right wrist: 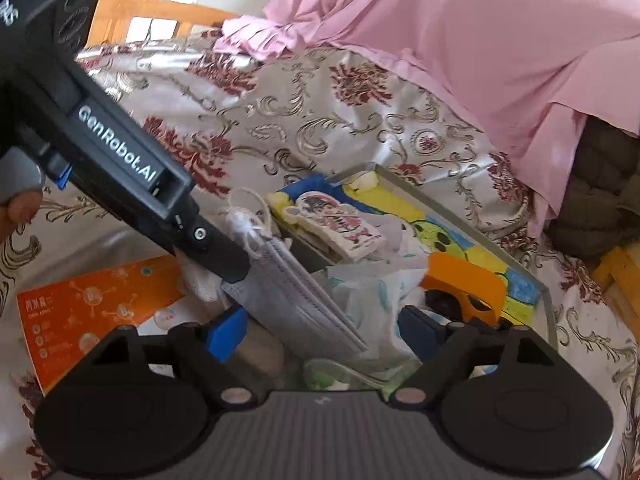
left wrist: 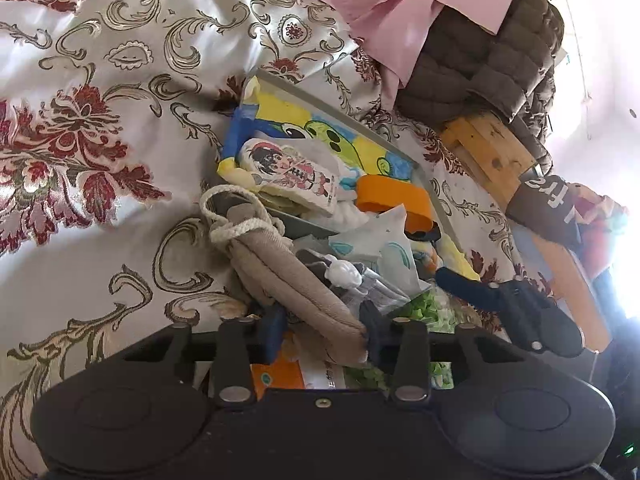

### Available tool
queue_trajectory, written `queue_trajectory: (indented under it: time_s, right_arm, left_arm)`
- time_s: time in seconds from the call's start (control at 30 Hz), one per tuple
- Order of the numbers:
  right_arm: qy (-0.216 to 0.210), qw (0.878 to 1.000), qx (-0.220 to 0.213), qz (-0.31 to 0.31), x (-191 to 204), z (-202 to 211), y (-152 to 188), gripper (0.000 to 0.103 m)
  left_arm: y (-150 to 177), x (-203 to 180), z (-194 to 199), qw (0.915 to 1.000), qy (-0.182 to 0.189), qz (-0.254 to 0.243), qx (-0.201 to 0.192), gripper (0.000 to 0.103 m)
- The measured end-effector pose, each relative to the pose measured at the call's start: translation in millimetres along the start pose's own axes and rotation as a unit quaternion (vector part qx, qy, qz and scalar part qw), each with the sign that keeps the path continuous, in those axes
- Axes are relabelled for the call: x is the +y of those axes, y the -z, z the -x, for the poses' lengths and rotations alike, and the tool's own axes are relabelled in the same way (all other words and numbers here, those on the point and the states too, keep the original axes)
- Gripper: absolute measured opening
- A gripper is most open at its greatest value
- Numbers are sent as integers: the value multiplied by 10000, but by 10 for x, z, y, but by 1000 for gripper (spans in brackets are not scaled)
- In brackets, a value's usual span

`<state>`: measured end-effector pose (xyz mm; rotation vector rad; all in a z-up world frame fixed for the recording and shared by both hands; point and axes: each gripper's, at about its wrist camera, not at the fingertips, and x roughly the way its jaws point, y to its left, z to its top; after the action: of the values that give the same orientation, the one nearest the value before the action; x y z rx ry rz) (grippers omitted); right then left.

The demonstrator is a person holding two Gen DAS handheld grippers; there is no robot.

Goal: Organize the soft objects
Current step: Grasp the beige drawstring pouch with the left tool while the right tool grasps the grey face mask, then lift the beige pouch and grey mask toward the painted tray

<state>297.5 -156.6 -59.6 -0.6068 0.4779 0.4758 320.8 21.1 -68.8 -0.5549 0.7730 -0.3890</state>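
On the left, my left gripper (left wrist: 320, 332) is clamped on the mask (left wrist: 298, 280), above the pile just before the tray (left wrist: 340, 104). My right gripper (right wrist: 320, 330) stands apart, empty. Some soft things are already in the tray; I judge several remain.

The left gripper (left wrist: 320, 336) points downward, its jaws pressed on something between them. The right gripper (right wrist: 324, 330) stands wide open beside it.
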Motion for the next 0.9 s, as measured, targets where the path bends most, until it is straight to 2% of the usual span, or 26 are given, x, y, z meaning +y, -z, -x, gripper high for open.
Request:
queue_trajectory:
  time_s: [0.33,0.47,0.53,0.57,0.6,0.7,0.77,0.9]
  right_arm:
    - [35,9985,342,433,193,-229,-208,80]
    - [43,9981,472,385,198,-312,-248,72]
    - [-12,9983,482,324,193,-336,-255,66]
    - [-34,9983,489,309,193,-345,-256,60]
    - [-40,9983,495,306,197,-353,-257,53]
    - [-32,9982,521,291,215,-371,-252,44]
    - [-35,9982,543,269,226,-384,-252,41]
    - [-53,9983,560,147,209,-384,-277,34]
  left_arm:
    - [-40,95,41,9998,-137,140,64,28]
    - [-116,210,66,9993,-171,340,61,20]
    - [-154,278,76,9989,-218,420,53,20]
    - [-170,315,73,9986,-242,466,54,20]
    - [-181,365,68,9982,-265,530,71,20]
    - [-188,513,30,9967,-98,798,108,22]
    - [-179,584,-19,9948,54,1002,159,30]
    - [-135,646,-114,9929,203,1152,217,38]
